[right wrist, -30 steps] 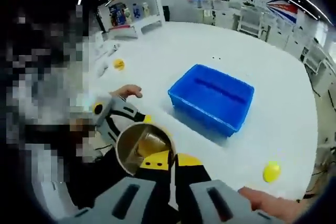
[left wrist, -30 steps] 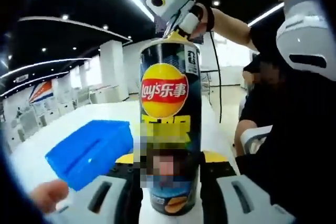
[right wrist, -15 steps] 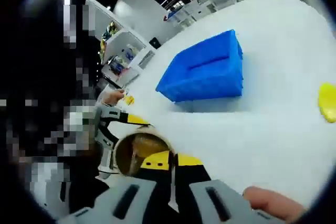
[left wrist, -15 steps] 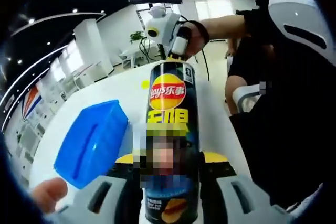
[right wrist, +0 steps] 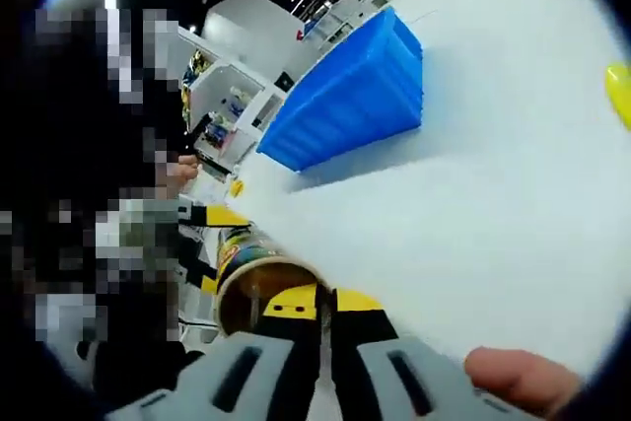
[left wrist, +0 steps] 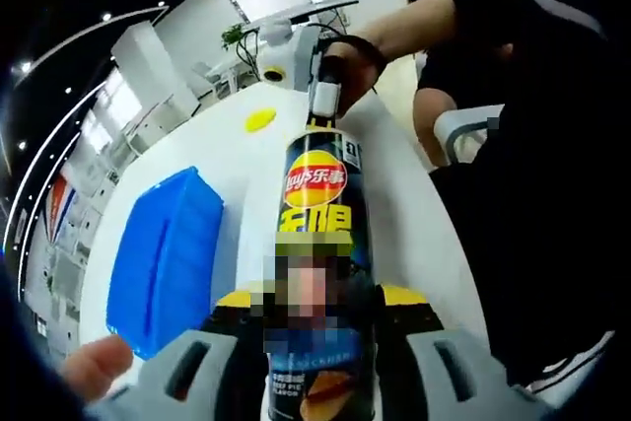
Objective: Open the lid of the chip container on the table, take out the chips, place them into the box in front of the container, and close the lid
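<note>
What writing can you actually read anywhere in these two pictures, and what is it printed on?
"Lay's" followed by Chinese characters: on the red and yellow logo of the chip can, in the left gripper view.
Large yellow Chinese characters below the logo, on the same can; partly cut off by a mosaic patch.
Small white print near the can's top and bottom: too small to read.
Blue box: no writing visible.
Right gripper view: the can's open end shows no readable text.

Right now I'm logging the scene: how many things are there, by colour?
Blue: 1, the box.
Black: 1, the chip can, held by the left gripper, with the right gripper at its open mouth.
Yellow: 1, a small thing on the table.
Total: 3.
</note>
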